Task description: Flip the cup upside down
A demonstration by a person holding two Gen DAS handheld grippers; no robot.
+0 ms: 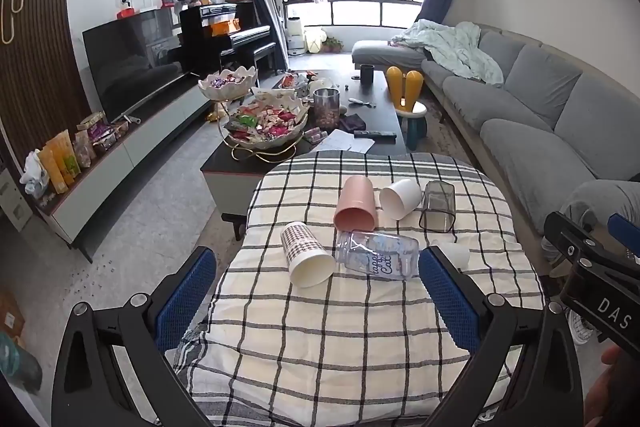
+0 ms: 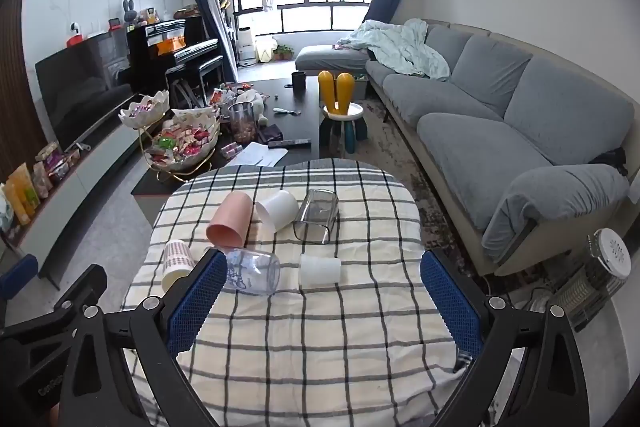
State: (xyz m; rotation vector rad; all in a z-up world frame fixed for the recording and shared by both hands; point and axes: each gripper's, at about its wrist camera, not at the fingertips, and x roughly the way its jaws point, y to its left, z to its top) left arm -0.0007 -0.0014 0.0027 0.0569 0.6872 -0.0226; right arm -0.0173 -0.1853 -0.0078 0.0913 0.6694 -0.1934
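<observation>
left wrist view: the left gripper (image 1: 318, 287) hovers low over the checked cloth (image 1: 320, 339) on the worktop, jaws spread wide and empty. six cups lie on their sides: a patterned cup (image 1: 306, 254) touching a clear printed cup (image 1: 378, 255), behind them a pink cup (image 1: 356, 203), a white cup (image 1: 401, 198) and a smoky square cup (image 1: 438, 206); a frosted cup (image 1: 456, 254) is mostly hidden. right wrist view: the right gripper (image 2: 324, 291) also hangs with jaws apart, holding nothing, the frosted cup (image 2: 320, 270) lying possibly just ahead between them.
</observation>
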